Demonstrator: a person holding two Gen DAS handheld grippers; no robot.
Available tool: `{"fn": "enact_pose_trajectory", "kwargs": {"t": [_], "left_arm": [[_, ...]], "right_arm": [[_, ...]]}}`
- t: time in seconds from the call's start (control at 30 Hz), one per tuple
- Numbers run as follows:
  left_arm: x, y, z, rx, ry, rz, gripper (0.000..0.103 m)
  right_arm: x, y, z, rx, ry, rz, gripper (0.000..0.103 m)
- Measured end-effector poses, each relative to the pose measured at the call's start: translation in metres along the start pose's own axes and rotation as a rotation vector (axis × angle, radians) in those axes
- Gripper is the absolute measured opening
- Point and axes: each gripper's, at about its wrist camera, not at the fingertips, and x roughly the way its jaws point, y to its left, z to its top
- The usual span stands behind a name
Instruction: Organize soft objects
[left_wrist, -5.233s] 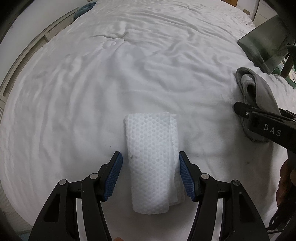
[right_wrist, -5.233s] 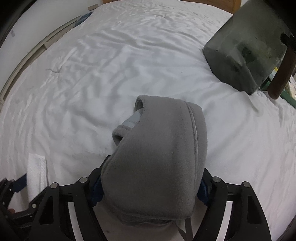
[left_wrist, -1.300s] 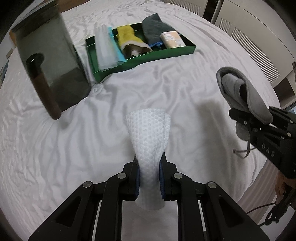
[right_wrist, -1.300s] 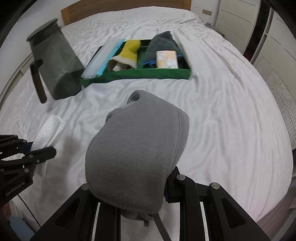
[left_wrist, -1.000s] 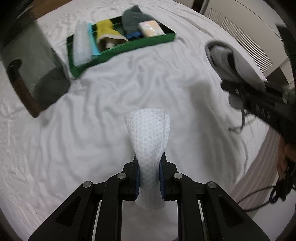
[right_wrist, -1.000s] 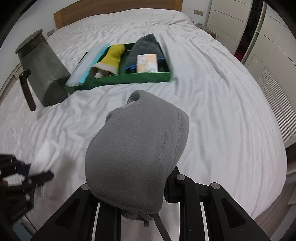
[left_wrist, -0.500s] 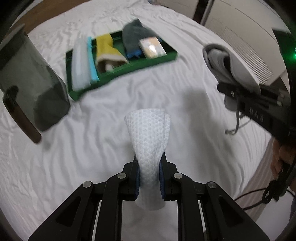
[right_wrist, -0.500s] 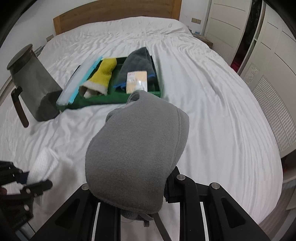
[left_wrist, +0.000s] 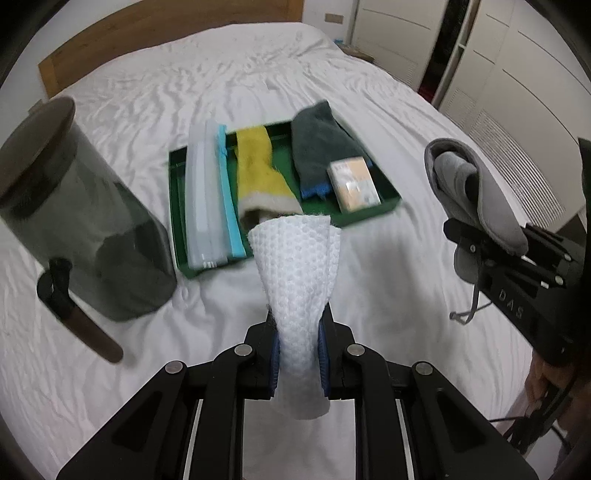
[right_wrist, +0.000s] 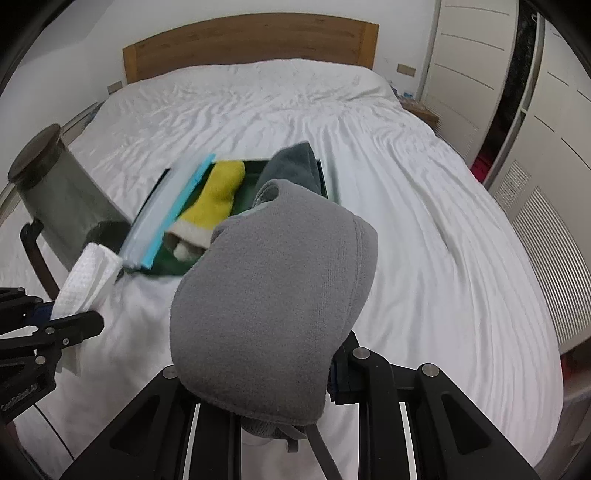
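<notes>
My left gripper (left_wrist: 297, 354) is shut on a folded white waffle-textured cloth (left_wrist: 297, 280), held in the air above the bed. The right gripper (right_wrist: 258, 384) is shut on a grey fleece slipper-like item (right_wrist: 273, 295) that hides its fingers; the same item (left_wrist: 476, 192) shows at the right of the left wrist view. Ahead lies a green tray (left_wrist: 373, 216) holding a clear zip bag with a blue edge (left_wrist: 210, 199), a yellow glove (left_wrist: 258, 173), a dark grey cloth (left_wrist: 321, 147) and a small orange packet (left_wrist: 354, 184).
A dark translucent jar with a brown handle (left_wrist: 81, 229) lies on its side left of the tray on the white bed (left_wrist: 258, 74). A wooden headboard (right_wrist: 251, 40) stands behind, white wardrobe doors (right_wrist: 476, 66) to the right. The bed's edge drops away at right.
Both grippers have risen and moved toward the tray, which now sits closer and more centred in each view. The headboard and wardrobe have come into sight. Both grips are unchanged.
</notes>
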Motion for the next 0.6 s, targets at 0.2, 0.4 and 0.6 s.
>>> {"fn": "enact_pose_trajectory", "kwargs": {"t": [0.2, 0.4, 0.6], "left_arm": [[0.007, 0.012, 0.029, -0.050, -0.061, 0.025, 0.014], [0.018, 0.029, 0.063, -0.133, -0.114, 0.057, 0.015], [0.035, 0.042, 0.092, -0.194, -0.145, 0.097, 0.015]], "right_arm": [[0.014, 0.003, 0.022, -0.017, -0.053, 0.013, 0.019], [0.030, 0.009, 0.041, -0.040, -0.104, 0.021, 0.019], [0.052, 0.011, 0.056, -0.047, -0.148, 0.016, 0.020]]}}
